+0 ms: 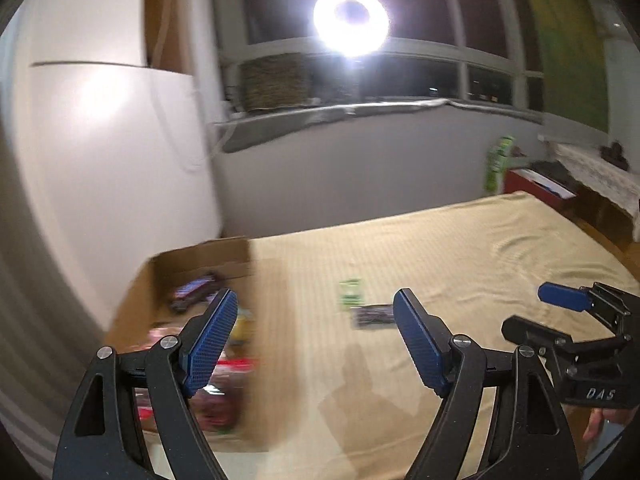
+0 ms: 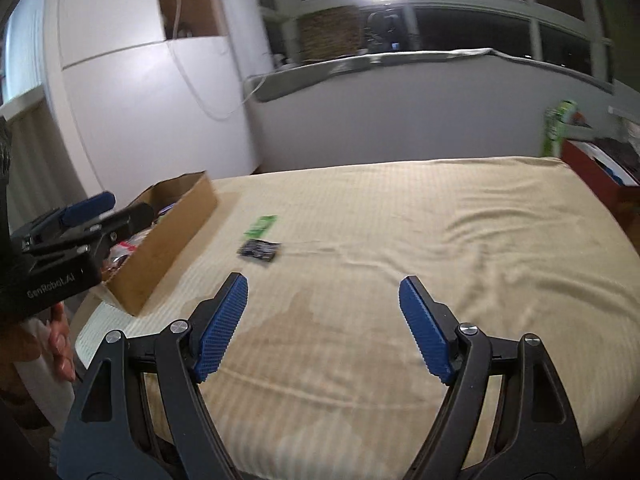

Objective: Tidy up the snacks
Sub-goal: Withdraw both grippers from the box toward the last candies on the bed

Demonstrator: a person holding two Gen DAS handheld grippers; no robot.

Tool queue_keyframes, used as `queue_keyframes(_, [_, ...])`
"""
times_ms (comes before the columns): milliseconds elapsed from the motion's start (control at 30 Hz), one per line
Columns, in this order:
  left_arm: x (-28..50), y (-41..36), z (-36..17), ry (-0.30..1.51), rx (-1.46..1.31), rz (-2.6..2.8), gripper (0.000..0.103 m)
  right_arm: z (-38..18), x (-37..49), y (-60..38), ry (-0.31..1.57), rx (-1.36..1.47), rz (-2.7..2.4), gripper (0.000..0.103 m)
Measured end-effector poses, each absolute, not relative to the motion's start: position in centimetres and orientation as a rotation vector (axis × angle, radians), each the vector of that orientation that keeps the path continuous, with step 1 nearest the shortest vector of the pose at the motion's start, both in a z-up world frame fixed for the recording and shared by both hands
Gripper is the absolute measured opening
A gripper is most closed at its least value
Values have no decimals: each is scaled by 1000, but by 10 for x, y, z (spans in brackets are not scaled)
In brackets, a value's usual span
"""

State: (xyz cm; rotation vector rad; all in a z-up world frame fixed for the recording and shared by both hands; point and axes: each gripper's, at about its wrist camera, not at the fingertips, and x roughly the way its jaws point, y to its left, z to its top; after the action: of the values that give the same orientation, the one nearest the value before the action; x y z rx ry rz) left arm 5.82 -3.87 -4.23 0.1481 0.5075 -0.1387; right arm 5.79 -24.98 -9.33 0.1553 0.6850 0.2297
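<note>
A green snack packet and a dark snack packet lie side by side on the beige cloth. A cardboard box at the table's left holds several snack packets. My left gripper is open and empty, above the box's right wall and the cloth; it also shows in the right wrist view. My right gripper is open and empty over the cloth, nearer than the two packets; it shows at the right in the left wrist view.
The table is covered in a wrinkled beige cloth. A white cabinet stands behind the box. A red box and a green package stand beyond the far right corner. A ring light glares from the window.
</note>
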Motion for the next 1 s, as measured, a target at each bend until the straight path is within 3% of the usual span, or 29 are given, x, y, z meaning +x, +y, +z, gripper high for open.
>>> queue_keyframes(333, [40,-50,-62,587,98,-188,80,-78,58,-249,675,103,234,82])
queue_keyframes(400, [38,-47,-75,631,61,-192,80,-76,67,-242,688,72,240,90])
queue_keyframes(467, [37,-46,-90,656,38,-192,80,-78,84,-234,718,52,276,92])
queue_keyframes(800, [109,-50,-125,813,-156,-180,80,-129,246,-175,1070,17,578,91])
queue_keyframes(867, [121,-49,-129,833,-180,-162,80,-139,271,-160,1135,20,632,84])
queue_keyframes(1000, [135,-47,-129,853,-205,-127,80,-161,305,-129,1267,-31,691,83])
